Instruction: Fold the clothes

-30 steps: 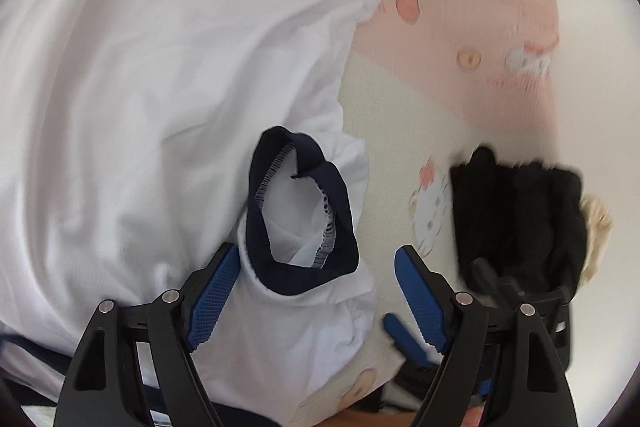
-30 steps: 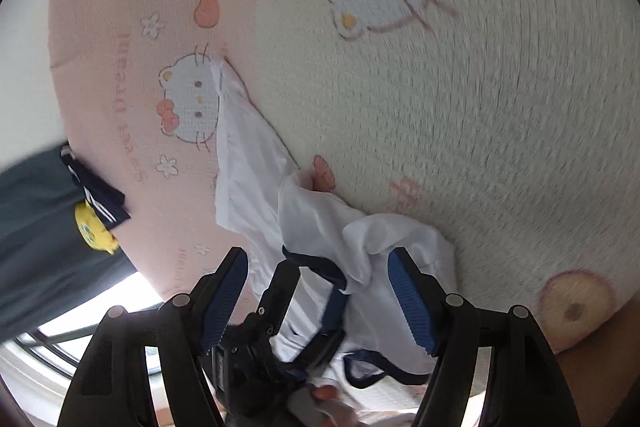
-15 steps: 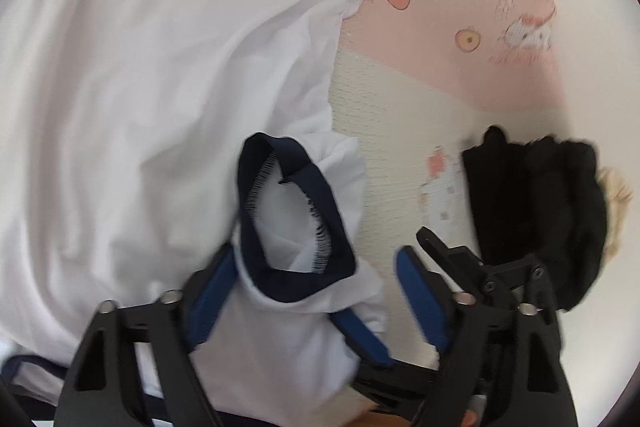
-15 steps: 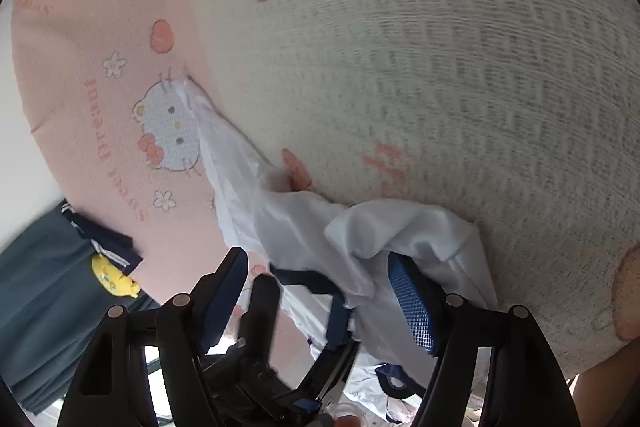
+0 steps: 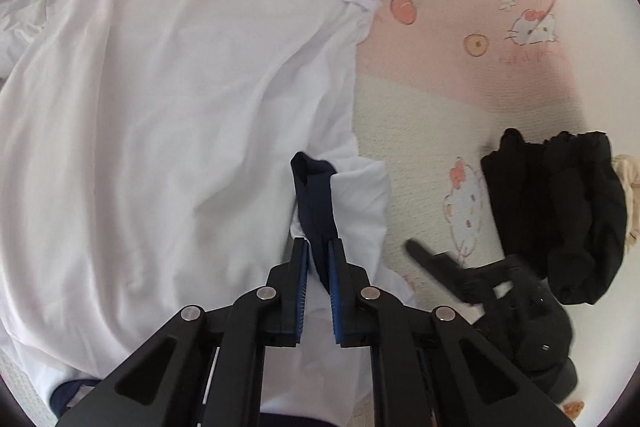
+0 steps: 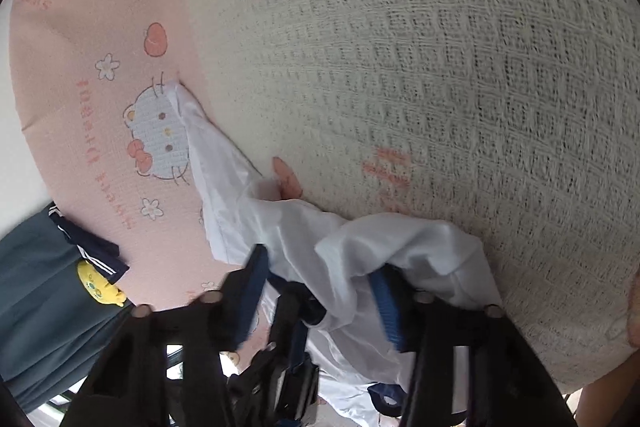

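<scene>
A white shirt lies spread on a pink and cream cat-print blanket. Its sleeve ends in a navy cuff, pinched flat and standing up. My left gripper is shut on that cuff. In the right wrist view, bunched white sleeve cloth lies between the blue pads of my right gripper. Its jaws are closing and still stand apart around the cloth. The right gripper also shows blurred just right of the sleeve in the left wrist view.
A pile of black clothes lies right of the sleeve, with a beige item behind it. A dark teal garment with a yellow patch hangs past the blanket's edge. Cream blanket stretches beyond the sleeve.
The left jaws closed on the navy cuff and squeezed its open ring flat. The right jaws narrowed around the white sleeve cloth, and the right gripper sank closer to the blanket.
</scene>
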Available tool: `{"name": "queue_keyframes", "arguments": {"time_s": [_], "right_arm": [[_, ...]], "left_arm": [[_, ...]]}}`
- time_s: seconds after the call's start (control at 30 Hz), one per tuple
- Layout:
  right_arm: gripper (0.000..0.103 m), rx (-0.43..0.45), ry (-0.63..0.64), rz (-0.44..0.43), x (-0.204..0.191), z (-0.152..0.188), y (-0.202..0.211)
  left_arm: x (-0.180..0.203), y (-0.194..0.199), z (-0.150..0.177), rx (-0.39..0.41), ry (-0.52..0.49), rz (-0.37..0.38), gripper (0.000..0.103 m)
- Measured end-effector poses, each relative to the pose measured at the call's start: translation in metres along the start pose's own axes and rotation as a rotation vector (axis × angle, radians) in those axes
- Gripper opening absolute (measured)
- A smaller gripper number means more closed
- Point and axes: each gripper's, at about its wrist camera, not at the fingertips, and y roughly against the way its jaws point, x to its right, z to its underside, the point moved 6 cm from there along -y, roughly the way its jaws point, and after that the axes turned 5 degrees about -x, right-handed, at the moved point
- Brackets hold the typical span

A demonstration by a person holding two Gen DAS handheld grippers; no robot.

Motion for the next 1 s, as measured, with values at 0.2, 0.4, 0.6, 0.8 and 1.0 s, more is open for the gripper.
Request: {"name": "queue_keyframes", "arguments": {"time_s": [0.2, 0.4, 0.6, 0.8, 1.0], "right_arm": [[0.008, 0.005, 0.019, 0.033, 0.002, 0.003, 0.002], [0.008, -0.048, 0.140, -0.050, -0.025, 0.011, -0.001], [0.008, -0.062, 0.214, -0.028, -0.038, 0.015, -0.007], [0.008, -0.048, 0.317, 0.047, -0.050, 0.022, -0.006], [0.009, -0.074, 0.361, 0.083, -0.057, 0.025, -0.008]], "left_arm": [[-0.005, 0.009, -0.001, -0.040, 0.055, 0.118, 0.009], [-0.018, 0.008, 0.005, -0.116, 0.298, 0.368, 0.044], [-0.009, 0.014, 0.005, -0.056, 0.268, 0.323, 0.076], [0.036, 0.020, 0.008, 0.001, -0.245, -0.012, 0.076], [0.065, 0.020, 0.015, 0.013, -0.572, -0.140, 0.076]]}}
